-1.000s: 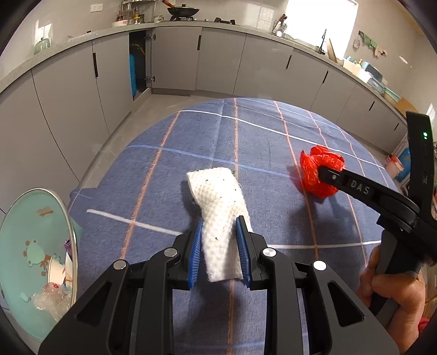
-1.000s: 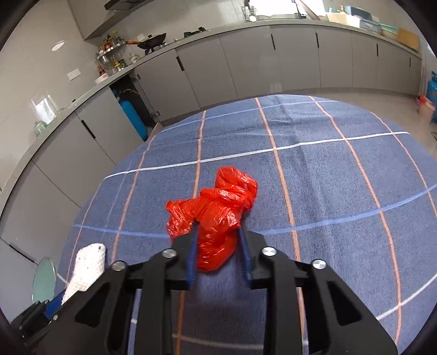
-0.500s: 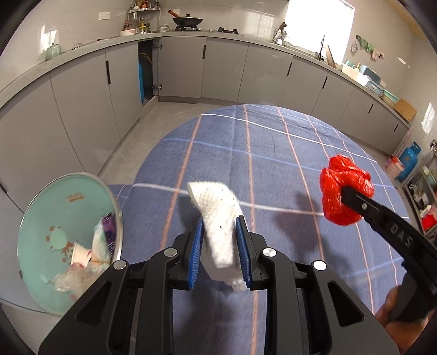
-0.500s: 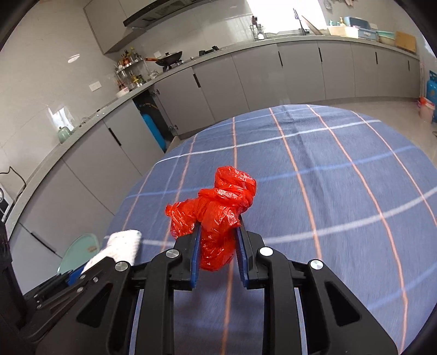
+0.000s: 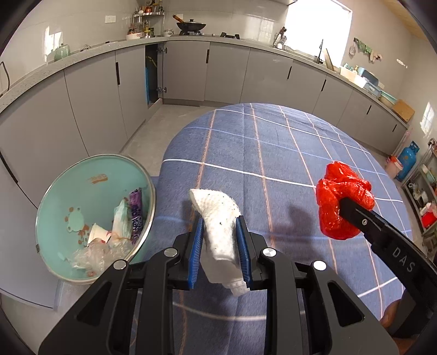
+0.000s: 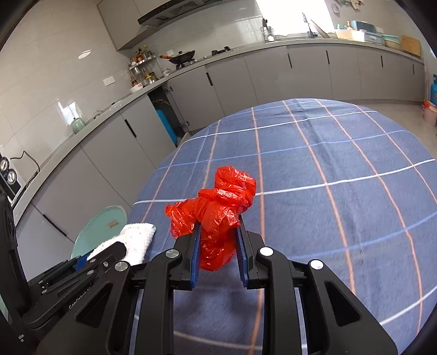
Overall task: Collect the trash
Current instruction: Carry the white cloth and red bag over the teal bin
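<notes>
My left gripper [image 5: 220, 222] is shut on a crumpled white paper towel [image 5: 218, 221], held in the air above the blue checked tablecloth [image 5: 273, 153]. To its right, my right gripper [image 6: 218, 222] is shut on a crumpled red plastic bag [image 6: 218, 210], also lifted off the cloth; the same red bag [image 5: 341, 202] shows in the left wrist view. A teal trash bin [image 5: 82, 191] stands on the floor left of the table, with wrappers and a paper cup inside. In the right wrist view the white towel [image 6: 133, 237] and the bin [image 6: 101, 226] sit at lower left.
Grey kitchen cabinets [image 5: 191, 73] line the walls, with one door open. A wok sits on the stove [image 5: 191, 26]. A blue gas cylinder [image 5: 408, 161] and a shelf of items stand at the far right. A person's hand [image 5: 393, 319] holds the right tool.
Both grippers have moved left toward the table's edge and risen with their loads. The teal bin has come further into the left wrist view, closer to the towel.
</notes>
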`<state>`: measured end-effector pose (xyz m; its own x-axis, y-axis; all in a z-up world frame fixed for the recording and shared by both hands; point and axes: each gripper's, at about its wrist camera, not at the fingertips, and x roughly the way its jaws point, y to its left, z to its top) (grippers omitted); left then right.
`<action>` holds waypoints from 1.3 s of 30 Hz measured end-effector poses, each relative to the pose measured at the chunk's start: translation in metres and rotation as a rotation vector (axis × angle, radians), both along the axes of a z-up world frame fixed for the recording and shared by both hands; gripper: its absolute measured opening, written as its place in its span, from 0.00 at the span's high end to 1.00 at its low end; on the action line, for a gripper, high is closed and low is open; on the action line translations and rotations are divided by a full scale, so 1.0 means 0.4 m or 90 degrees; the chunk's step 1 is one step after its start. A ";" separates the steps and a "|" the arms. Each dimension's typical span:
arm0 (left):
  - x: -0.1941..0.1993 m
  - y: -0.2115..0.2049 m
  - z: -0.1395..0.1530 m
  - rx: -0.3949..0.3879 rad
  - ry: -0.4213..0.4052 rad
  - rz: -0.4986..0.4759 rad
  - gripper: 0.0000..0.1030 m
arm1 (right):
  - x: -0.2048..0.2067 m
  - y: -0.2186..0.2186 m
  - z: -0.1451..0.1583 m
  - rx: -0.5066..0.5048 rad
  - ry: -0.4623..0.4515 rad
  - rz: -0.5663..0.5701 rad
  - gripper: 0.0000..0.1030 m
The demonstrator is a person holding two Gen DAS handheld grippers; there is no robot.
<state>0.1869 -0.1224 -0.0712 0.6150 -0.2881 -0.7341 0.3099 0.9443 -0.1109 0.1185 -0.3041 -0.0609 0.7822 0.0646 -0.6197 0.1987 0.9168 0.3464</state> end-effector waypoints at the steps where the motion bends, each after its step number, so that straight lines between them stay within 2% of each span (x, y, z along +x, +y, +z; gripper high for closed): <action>1: -0.007 0.007 0.002 0.002 -0.003 0.002 0.76 | -0.006 0.009 0.003 -0.001 -0.003 0.002 0.77; 16: -0.067 0.068 -0.004 0.012 -0.004 0.008 0.76 | -0.055 0.097 0.008 -0.011 -0.020 0.023 0.77; 39: -0.054 0.210 0.009 0.004 -0.016 0.073 0.76 | 0.003 0.229 0.049 -0.030 -0.039 0.091 0.76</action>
